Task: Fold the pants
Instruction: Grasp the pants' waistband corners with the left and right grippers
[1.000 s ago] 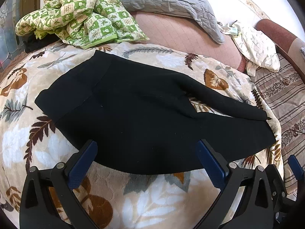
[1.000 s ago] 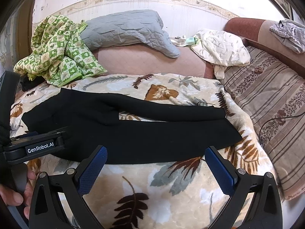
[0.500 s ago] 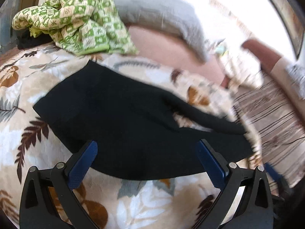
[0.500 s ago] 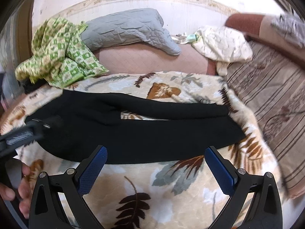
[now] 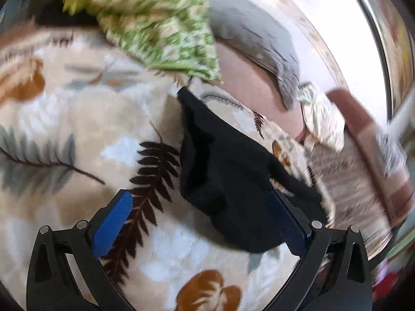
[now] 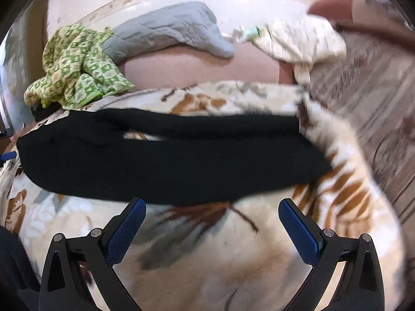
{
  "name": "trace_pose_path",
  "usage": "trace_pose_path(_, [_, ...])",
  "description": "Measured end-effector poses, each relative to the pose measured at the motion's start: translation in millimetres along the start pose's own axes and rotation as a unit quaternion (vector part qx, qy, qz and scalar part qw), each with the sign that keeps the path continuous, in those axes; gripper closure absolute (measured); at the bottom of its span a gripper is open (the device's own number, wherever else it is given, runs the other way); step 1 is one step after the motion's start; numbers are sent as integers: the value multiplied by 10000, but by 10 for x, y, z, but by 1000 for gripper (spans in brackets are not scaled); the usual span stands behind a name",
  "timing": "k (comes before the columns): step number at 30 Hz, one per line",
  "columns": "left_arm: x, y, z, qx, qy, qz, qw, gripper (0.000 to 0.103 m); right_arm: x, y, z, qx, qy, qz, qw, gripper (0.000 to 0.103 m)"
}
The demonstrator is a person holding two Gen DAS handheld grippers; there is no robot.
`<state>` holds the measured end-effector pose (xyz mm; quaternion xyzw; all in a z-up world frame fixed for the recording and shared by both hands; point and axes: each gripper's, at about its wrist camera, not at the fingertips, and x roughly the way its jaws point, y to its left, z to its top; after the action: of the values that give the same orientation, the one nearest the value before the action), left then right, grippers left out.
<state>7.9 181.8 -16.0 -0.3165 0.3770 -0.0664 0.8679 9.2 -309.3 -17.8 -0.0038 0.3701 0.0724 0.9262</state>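
Pants: black pants [image 6: 166, 160], soft matte knit, are lying flat across the leaf-print blanket [image 6: 233, 259], the two long legs reaching toward the striped cover [image 6: 363, 103].
Waist end: in the left wrist view the pants [image 5: 223, 181] are showing a broad, rounded edge.
Blanket: plush cream fleece [image 5: 77, 129] with brown and grey fern leaves is spreading under the pants.
Left tool: the left tool [image 5: 201, 223] is hovering with its ribbed blue pads spread wide, gripping nothing, its right pad over the pants' edge.
Right tool: the right tool [image 6: 212, 229] is hanging wide apart and empty, just short of the pants' near edge.
Beyond the pants: a crumpled green checked cloth [image 6: 77, 67] and a grey quilted pillow [image 6: 166, 33] are lying.
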Motion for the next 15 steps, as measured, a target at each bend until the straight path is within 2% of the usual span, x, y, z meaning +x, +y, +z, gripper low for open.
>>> trace_pose_path(2, [142,31,65,-210,239,-304,9990,0,163,-38,-78,123,315,59,9994,6])
trace_pose_path(5, [320,-1,151,-307,464,-473,9973,0,167,-52,-69,183,281,17,9994,5])
trace_pose_path(7, [362,-39,175,-352,541,-646,9958,5,180,-54,-89,172,322,-7,9993,5])
trace_pose_path(9, [368,-64,175,-392,642,-740,9944,28,167,-45,-97,137,288,-28,9995,5])
trace_pose_path(10, [363,-66,170,-394,682,-730,9942,34,171,-27,-84,130,264,-39,9996,5])
trace_pose_path(11, [359,-84,155,-387,696,-690,9944,45,162,-28,-80,140,239,-33,9996,5])
trace_pose_path(12, [362,-83,152,-364,707,-654,9947,61,148,-33,-72,174,212,-26,9996,5])
trace_pose_path(13, [358,-90,146,-347,728,-598,9949,71,108,-59,-67,260,167,-20,9995,5])
trace_pose_path(14, [353,-97,141,-300,713,-516,9957,96,73,-97,-67,356,152,31,9992,5])
trace_pose_path(15, [337,-97,137,-237,645,-312,9971,99,29,-150,-71,496,157,97,9986,5])
